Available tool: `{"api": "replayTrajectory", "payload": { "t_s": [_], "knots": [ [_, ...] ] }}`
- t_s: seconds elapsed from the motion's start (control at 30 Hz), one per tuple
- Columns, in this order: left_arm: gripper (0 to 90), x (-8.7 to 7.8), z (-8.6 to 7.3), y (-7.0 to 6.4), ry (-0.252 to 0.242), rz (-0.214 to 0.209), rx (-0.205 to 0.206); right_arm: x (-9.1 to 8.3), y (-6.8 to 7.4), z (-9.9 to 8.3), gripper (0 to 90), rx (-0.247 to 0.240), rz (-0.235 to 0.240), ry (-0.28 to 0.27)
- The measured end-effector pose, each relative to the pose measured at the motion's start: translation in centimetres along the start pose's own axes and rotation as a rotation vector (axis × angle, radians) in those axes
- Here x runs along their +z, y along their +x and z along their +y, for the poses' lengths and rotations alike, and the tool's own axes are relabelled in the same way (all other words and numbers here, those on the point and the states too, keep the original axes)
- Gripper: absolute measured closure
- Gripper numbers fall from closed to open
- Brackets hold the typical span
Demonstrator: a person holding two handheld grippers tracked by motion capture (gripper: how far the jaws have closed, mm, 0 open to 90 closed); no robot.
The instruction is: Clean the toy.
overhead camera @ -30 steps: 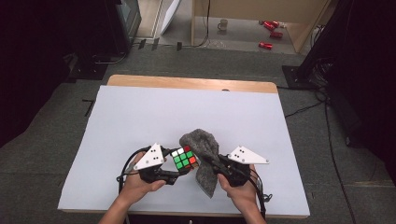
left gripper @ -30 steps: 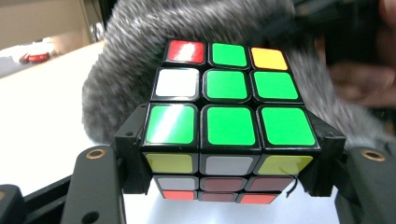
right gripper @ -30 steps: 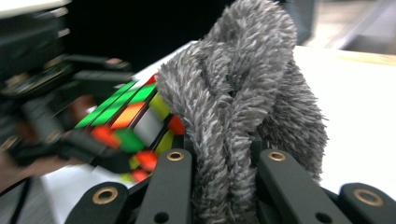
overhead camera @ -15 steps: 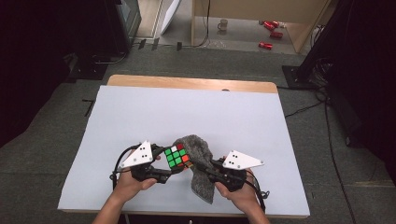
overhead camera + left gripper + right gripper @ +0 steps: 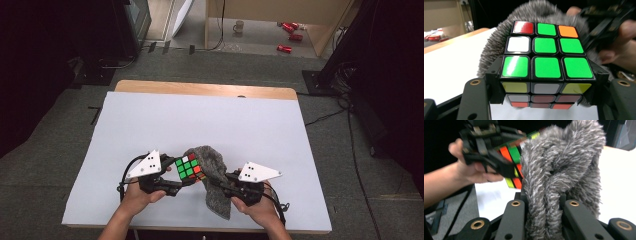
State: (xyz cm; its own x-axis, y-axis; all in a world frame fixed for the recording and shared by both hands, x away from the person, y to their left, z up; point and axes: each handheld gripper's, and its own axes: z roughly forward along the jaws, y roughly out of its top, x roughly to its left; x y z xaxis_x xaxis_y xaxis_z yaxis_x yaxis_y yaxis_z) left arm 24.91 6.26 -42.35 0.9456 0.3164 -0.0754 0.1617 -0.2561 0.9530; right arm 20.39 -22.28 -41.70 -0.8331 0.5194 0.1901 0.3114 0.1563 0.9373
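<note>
Cube (image 5: 188,167) and cloth (image 5: 212,172) sit a touch lower and closer to you than a second ago — you've drawn both hands back toward the near edge of the bench (image 5: 210,120), and the pair hangs just above its white top, near the front and a little left of centre. Your left gripper (image 5: 176,181) has its fingers (image 5: 475,100) clenched on the cube's two sides, mostly green face up; your right gripper (image 5: 218,184) has its fingers (image 5: 511,220) pinched on a bunched fold of the grey fluffy cloth, which wraps round the cube's far side and touches it, its tail drooping toward the bench. My read: the shift back hasn't broken contact, so the wiping looks well under way, with the green face bare and the covered side being rubbed. As for writing, I can read none: the cube's stickers are plain colours, the cloth shows no tag, and the red cans (image 5: 290,37) on the floor beyond are too small to make out.
</note>
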Motion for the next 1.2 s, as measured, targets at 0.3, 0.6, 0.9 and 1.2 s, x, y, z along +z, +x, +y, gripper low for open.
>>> {"api": "replayTrajectory", "payload": {
  "t_s": [0.3,0.6,0.9,1.2],
  "knots": [
    [34.6,0.2,-0.1,0.0,0.004,0.005,-0.004,0.0,0.4,0.1,78.5,-0.013,0.019,-0.014],
    [34.6,-1.8,0.6,1.0,-0.149,0.072,-0.093,2.1,0.0,-1.9,79.0,0.019,-0.065,0.084],
    [34.6,-0.5,0.6,0.2,-0.115,0.03,-0.092,3.4,2.0,-1.6,79.0,-0.01,-0.055,0.049],
    [34.6,-0.3,0.6,0.2,-0.122,-0.01,-0.107,1.3,-0.2,-1.6,79.3,0.097,-0.183,-0.079]
  ]
}}
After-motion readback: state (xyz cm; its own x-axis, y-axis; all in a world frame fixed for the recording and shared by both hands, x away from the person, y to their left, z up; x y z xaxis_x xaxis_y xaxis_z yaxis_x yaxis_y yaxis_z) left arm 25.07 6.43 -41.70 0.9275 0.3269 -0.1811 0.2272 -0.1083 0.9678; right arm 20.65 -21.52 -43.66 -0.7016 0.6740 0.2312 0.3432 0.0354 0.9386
